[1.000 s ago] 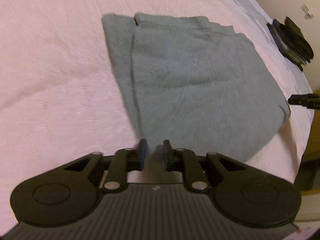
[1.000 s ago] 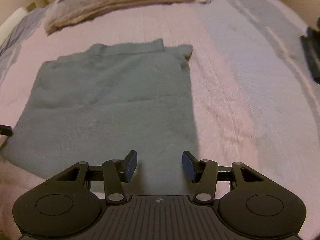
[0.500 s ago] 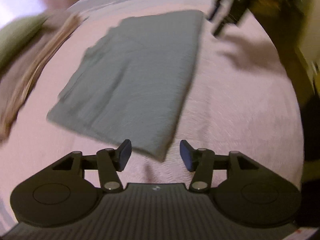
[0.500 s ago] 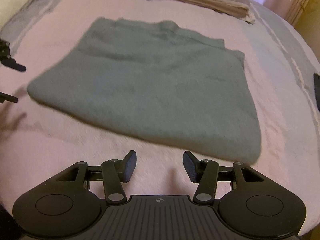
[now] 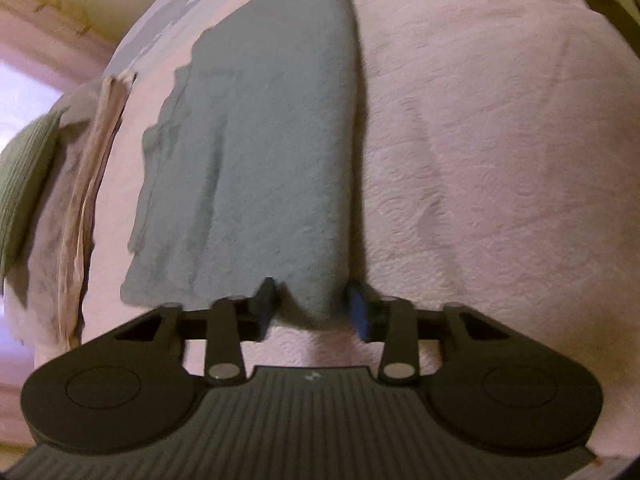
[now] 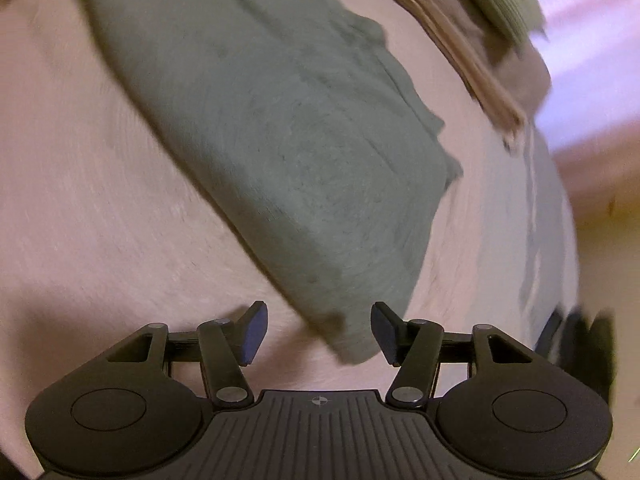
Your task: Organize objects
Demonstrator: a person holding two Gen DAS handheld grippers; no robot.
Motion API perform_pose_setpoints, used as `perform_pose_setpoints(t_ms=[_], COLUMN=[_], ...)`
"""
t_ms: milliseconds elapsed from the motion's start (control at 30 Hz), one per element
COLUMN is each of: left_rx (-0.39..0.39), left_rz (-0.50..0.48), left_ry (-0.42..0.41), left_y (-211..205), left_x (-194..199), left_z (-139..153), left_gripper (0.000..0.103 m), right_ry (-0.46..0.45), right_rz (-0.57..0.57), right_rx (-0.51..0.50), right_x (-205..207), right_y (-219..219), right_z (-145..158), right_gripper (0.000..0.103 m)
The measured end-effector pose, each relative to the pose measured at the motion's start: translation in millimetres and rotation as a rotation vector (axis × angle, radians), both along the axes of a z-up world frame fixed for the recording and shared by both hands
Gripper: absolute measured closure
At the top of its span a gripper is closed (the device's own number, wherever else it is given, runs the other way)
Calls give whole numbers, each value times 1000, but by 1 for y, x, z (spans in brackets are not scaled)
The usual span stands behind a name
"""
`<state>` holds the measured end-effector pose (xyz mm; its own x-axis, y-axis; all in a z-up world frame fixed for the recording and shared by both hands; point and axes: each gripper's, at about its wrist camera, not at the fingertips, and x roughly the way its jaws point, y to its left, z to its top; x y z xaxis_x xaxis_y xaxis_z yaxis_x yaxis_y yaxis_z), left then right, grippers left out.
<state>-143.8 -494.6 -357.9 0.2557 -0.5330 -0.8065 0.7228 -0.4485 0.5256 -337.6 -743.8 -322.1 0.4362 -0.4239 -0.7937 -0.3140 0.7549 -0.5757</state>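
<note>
A folded grey-green towel (image 5: 256,152) lies flat on the pink bedspread (image 5: 480,160). In the left wrist view my left gripper (image 5: 312,304) stands open at the towel's near corner, and that corner lies between the two fingers. In the right wrist view the same towel (image 6: 280,140) runs diagonally, blurred by motion. My right gripper (image 6: 318,330) is open at another near corner of the towel, which reaches in between the fingers close to the right one.
A stack of folded beige and brown linens (image 5: 76,208) and a green ribbed cushion (image 5: 24,184) lie along the bed's far side. In the right wrist view the beige linens (image 6: 472,52) sit at the upper right, and a dark object (image 6: 588,344) shows at the right edge.
Both grippers swung round to different corners of the towel and came down close to it. The left gripper went from nearly shut to open a second ago.
</note>
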Motion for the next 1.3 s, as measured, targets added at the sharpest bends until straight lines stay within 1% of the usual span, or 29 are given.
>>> perform_pose_setpoints(t_ms=[33,67,167,267,333,400,433,467,500,533,567,600,667,733,800,900,1000,1100,1167,1233,1300], left_rx=[4,8,10,2,0,3,6,10,15,13,7,6,11,17,16,21,33,48,60,83,121], left_rz=[15,25,66,120,146,154,152,149,150,150,149,152,155,146,133,87,40,17,20,32,62], left_ry=[9,13,30,72,101,114,116,120,130,136,141,152,176,198,243,307,390,473,518,530,541], left_y=[-1,-3,-4,-5,-6,-5,-5,-5,-5,-5,-5,-5,-3,-3,-3,-5,-11,-22,-29,-34,-38], left_x=[1,1,1,4,7,7,7,7,8,9,8,9,8,4,-5,-32,-74,-120,-144,-162,-166], left_z=[0,-1,1,6,9,12,13,14,16,18,21,25,37,52,72,98,118,123,119,108,99], left_gripper=[74,80,85,86,86,87,88,89,89,91,93,94,97,98,98,98,98,98,98,98,97], right_ry=[9,18,11,-28,-48,-49,-55,-55,-49,-46,-48,-57,-67,-74,-70,-42,-3,22,30,45,90], right_rz=[41,72,183,282,326,341,343,342,339,336,329,315,311,313,307,286,275,240,200,189,139], right_rx=[-15,-24,-75,-119,-131,-126,-118,-108,-101,-103,-95,-77,-61,-61,-69,-82,-100,-117,-111,-121,-129], right_x=[-3,-5,-14,-20,-21,-17,-16,-14,-13,-14,-14,-14,-15,-22,-31,-50,-78,-99,-105,-108,-107], right_y=[-3,-5,-7,-4,-4,-5,-7,-8,-10,-10,-12,-13,-17,-19,-25,-43,-64,-83,-94,-97,-95], right_z=[-5,-10,-24,-32,-39,-45,-47,-47,-47,-45,-42,-37,-23,-6,10,32,46,45,38,27,16], right_gripper=[49,48,49,49,49,49,52,67,75,87,94,96,98,98,99,101,101,101,101,100,93])
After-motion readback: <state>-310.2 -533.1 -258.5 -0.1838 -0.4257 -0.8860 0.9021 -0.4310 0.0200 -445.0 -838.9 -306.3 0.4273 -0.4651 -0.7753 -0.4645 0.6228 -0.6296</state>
